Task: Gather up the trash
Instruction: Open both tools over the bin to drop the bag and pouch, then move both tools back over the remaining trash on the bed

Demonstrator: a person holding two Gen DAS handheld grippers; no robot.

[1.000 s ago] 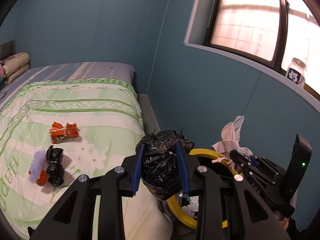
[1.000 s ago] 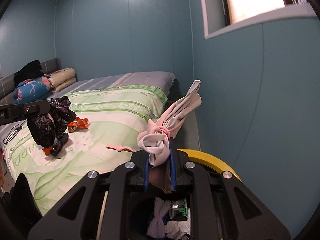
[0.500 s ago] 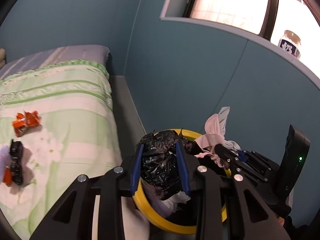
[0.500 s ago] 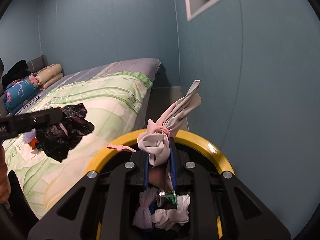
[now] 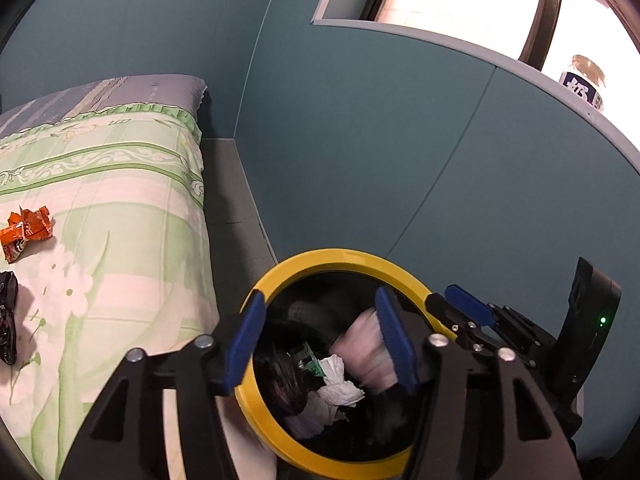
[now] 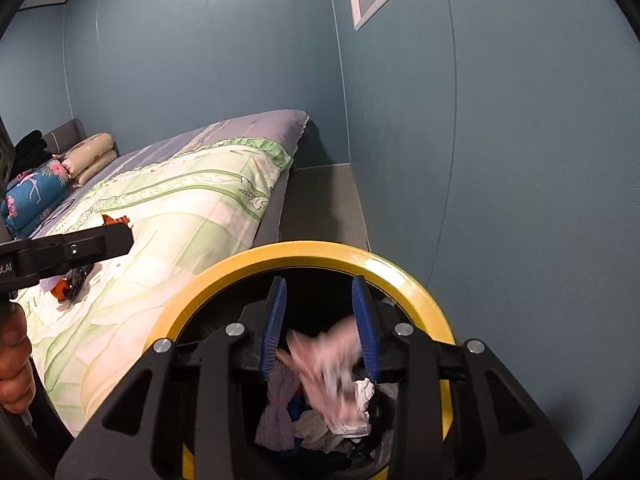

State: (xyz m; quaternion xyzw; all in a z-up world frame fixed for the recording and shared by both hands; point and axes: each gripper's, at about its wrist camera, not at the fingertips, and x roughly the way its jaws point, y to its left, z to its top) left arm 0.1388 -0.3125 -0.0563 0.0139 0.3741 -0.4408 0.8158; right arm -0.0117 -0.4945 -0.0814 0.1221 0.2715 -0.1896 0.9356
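A black bin with a yellow rim [image 5: 340, 256] [image 6: 304, 252] stands beside the bed. My left gripper [image 5: 320, 340] is open and empty over the bin's mouth. My right gripper [image 6: 320, 324] is open over the bin too; it shows in the left wrist view [image 5: 468, 308]. A pink-white bag [image 6: 328, 372] falls, blurred, between the right fingers into the bin, also seen in the left wrist view [image 5: 368, 356]. A dark bag [image 5: 280, 376] lies inside among white crumpled paper [image 5: 340, 388]. An orange wrapper [image 5: 26, 232] and a black item [image 5: 8, 320] lie on the bed.
The green floral bedspread [image 5: 120, 200] [image 6: 180, 208] is left of the bin. A teal wall [image 5: 360, 140] rises close behind it. A jar [image 5: 584, 80] stands on the window ledge. Pillows [image 6: 60, 176] lie at the bed's head. A grey floor strip [image 6: 320, 204] runs between bed and wall.
Both grippers opened. The left one let go of the black bag and the right one let go of the pink-white bag; both dropped into the bin. Both views moved further over the bin.
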